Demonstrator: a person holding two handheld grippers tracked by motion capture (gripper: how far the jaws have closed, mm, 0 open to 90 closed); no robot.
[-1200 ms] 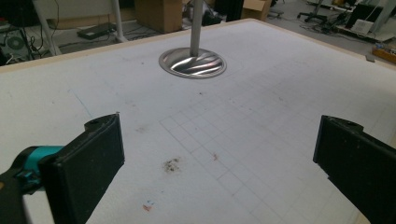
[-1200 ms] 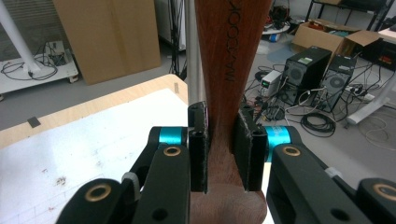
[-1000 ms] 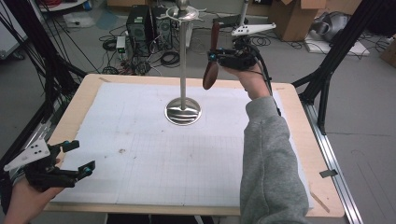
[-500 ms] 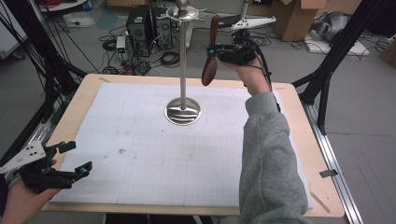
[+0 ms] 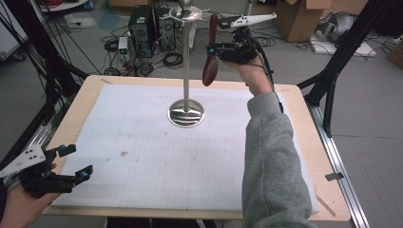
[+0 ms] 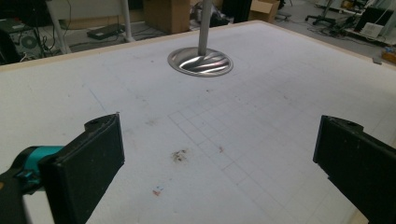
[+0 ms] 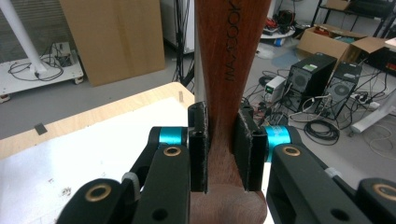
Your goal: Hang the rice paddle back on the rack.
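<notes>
Wooden spoon (image 5: 210,61) clamped upright in right gripper (image 5: 212,48), beside stand pole (image 5: 186,61).

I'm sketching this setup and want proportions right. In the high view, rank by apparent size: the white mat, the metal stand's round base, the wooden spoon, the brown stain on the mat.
1. White mat, by far the largest.
2. Wooden spoon, held raised in the right gripper, and the stand's round base: about alike, and the spoon is nearer the camera, so unranked.
3. Brown stain, smallest.
</notes>
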